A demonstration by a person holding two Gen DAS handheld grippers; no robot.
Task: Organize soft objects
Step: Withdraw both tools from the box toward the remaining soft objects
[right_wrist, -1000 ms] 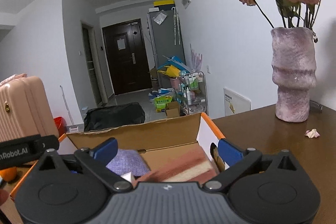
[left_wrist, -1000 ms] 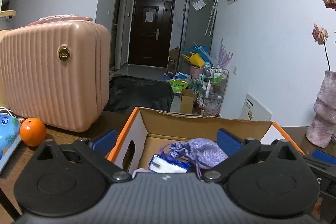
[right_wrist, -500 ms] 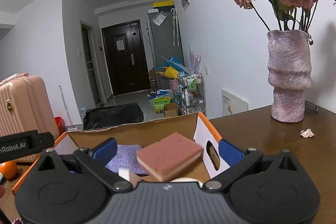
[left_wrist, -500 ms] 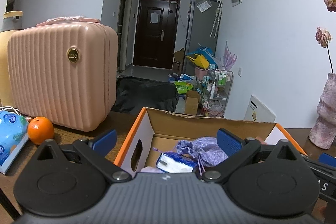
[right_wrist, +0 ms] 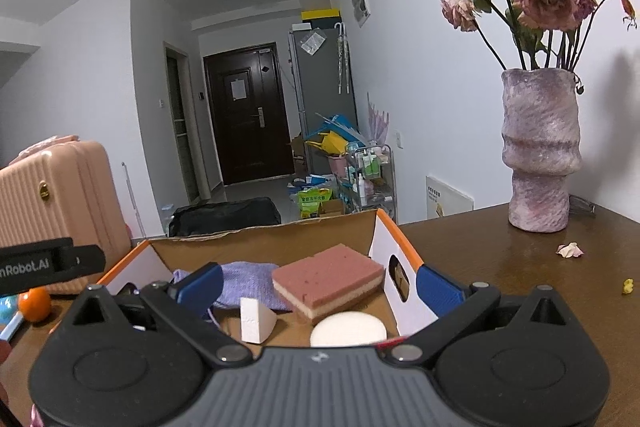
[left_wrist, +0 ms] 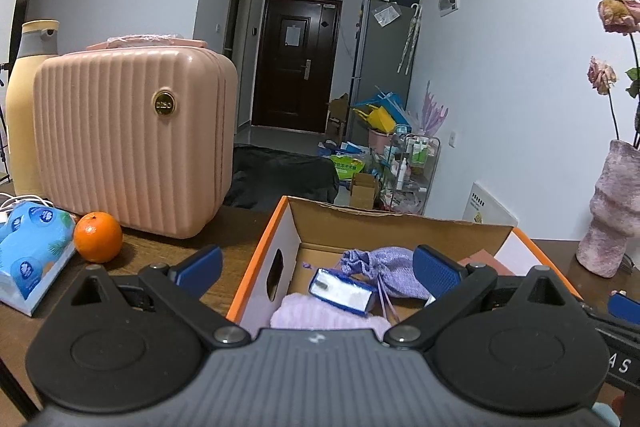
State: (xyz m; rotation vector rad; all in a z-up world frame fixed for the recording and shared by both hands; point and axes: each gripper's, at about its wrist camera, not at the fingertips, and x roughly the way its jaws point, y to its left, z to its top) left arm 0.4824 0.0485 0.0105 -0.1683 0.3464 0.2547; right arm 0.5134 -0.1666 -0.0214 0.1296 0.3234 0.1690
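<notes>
While the left gripper point(left_wrist: 316, 263) hovers with fingers spread, empty, the cardboard box point(right_wrist: 260, 247) holds a purple pouch point(left_wrist: 394, 267), tissue pack point(left_wrist: 344, 291) and pink sponge point(right_wrist: 326, 273); the right gripper point(right_wrist: 318, 281) gapes wide, empty.

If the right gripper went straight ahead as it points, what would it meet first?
Probably the pink sponge inside the cardboard box. The right gripper, jaws open, points at it, though depth is unclear.

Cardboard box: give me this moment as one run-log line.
left gripper: open, empty | right gripper: open, empty | cardboard box: holds pink sponge, purple pouch, tissue pack | orange: outside box
</notes>
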